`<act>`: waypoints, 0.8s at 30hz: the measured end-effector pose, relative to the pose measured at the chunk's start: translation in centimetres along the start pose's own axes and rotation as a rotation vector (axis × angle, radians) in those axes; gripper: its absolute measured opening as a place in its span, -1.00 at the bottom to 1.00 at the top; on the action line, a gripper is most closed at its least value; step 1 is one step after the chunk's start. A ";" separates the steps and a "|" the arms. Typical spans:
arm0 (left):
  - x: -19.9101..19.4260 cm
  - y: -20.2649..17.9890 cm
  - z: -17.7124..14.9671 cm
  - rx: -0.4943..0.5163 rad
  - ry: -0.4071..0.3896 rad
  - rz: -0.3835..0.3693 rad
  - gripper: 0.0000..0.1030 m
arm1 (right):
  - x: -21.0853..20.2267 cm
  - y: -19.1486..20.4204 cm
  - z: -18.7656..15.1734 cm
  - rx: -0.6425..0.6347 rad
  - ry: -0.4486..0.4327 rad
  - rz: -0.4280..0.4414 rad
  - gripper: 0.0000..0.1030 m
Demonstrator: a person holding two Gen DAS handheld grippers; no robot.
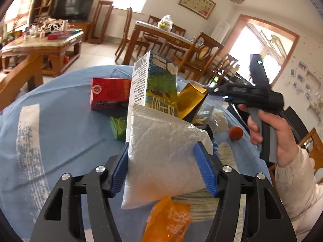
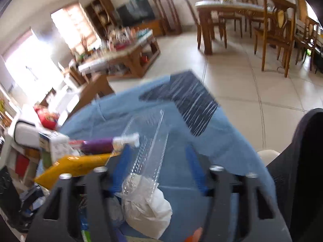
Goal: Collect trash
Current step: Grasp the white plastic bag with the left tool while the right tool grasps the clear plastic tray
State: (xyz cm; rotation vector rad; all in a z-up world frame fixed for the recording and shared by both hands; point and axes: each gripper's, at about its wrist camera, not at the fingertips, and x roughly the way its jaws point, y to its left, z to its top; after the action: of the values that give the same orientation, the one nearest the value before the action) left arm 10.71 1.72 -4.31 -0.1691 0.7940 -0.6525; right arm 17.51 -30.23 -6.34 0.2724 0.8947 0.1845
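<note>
Left gripper (image 1: 163,165): blue pads closed against both sides of a frosted plastic bag (image 1: 161,157), which it holds above the blue tablecloth (image 1: 66,141).
Bag's axis: long side runs forward, away from the fingers, toward the milk carton (image 1: 153,88).
Right gripper (image 2: 159,169): fingers spread wide, nothing held; a clear plastic tray (image 2: 147,139) and a crumpled white tissue (image 2: 145,211) lie between and below them.
Nearer hand: right, for tray and tissue.
Right hand (image 1: 270,133): raised over the cloth's right edge, gripper pointing left.
Remaining trash: red carton (image 1: 110,93), gold pouch (image 1: 191,100), orange wrapper (image 1: 167,219) mid-cloth.
</note>
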 end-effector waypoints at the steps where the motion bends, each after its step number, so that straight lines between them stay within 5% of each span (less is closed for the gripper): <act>1: 0.0 -0.2 -0.1 0.010 0.000 -0.006 0.09 | 0.2 0.1 -0.4 -0.008 0.010 -0.007 -0.18; 5: -0.3 -1.5 -0.3 0.050 -0.017 0.000 -0.36 | 0.0 0.4 -1.6 -0.031 -0.011 -0.021 -0.71; 8: -0.7 -2.1 -0.6 0.048 -0.031 0.001 -0.60 | -1.1 0.4 -2.2 -0.031 -0.066 -0.016 -0.90; 12: -1.7 -2.6 -1.6 0.034 -0.058 0.007 -0.79 | -2.6 1.1 -2.6 -0.031 -0.131 0.006 -0.92; 24: -9.2 -6.3 -1.2 0.029 -0.275 0.049 -0.81 | -9.0 3.3 -4.2 -0.027 -0.305 0.177 -0.92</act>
State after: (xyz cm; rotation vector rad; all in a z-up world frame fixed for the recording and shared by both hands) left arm 2.05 2.34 2.80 -0.2076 0.5220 -0.5793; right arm 8.49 -28.89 -1.14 0.3444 0.5653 0.3099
